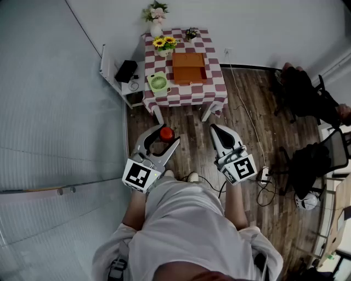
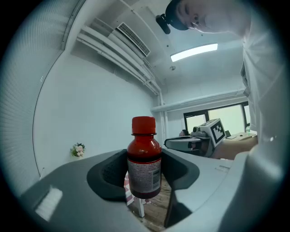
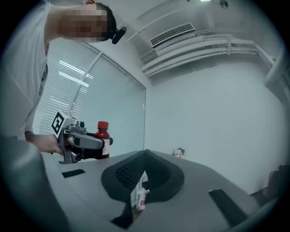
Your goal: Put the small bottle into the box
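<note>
A small red bottle with a red cap stands upright between the jaws of my left gripper, which is shut on it at waist height above the wood floor. In the left gripper view the bottle fills the gap between the pads. The open orange-brown box lies on the checkered table, well ahead of both grippers. My right gripper hangs beside the left one, shut and holding nothing. The right gripper view shows its own jaw tips touching, and the bottle in the left gripper.
On the table stand sunflowers, a green fan, a flower vase and a small plant. A white side shelf carries a black device. Office chairs and cables are at the right, a glass wall at the left.
</note>
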Available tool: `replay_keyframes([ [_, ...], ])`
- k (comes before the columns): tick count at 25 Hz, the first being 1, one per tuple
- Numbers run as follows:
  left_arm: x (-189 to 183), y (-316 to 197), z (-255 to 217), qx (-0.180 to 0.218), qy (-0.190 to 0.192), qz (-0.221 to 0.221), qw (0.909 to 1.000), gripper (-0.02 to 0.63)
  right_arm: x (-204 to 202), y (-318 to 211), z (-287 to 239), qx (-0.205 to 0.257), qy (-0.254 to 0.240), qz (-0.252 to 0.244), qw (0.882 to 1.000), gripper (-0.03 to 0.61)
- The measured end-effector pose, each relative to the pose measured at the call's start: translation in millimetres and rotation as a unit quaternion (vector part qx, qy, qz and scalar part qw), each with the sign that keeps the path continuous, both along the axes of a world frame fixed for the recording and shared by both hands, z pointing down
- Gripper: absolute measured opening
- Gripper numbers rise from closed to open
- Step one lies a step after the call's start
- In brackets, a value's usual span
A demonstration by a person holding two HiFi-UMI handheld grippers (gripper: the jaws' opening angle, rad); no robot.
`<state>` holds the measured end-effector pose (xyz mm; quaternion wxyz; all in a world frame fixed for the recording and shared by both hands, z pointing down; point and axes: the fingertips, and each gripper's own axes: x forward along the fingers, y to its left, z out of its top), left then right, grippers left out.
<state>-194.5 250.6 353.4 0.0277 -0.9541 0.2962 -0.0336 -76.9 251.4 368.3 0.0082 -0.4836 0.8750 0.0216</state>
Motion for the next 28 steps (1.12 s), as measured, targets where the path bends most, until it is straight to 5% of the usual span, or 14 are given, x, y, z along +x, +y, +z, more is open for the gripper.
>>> replay_keyframes([
  [14, 2, 0, 0, 0.005, 0.013, -0.010, 0.9998, 0.216, 12, -5, -6, 0.021, -0.007, 0.006, 1.000, 0.002],
  [20, 4, 8, 11, -0.002, -0.001, -0.016, 0.9999, 0.216, 17, 1, -3, 0.043, 0.040, 0.012, 0.998, 0.000],
  [28, 18, 19, 28, 0.000, -0.024, -0.023, 0.9995, 0.216, 32, 12, 0, 0.060, 0.023, -0.002, 0.998, 0.001],
])
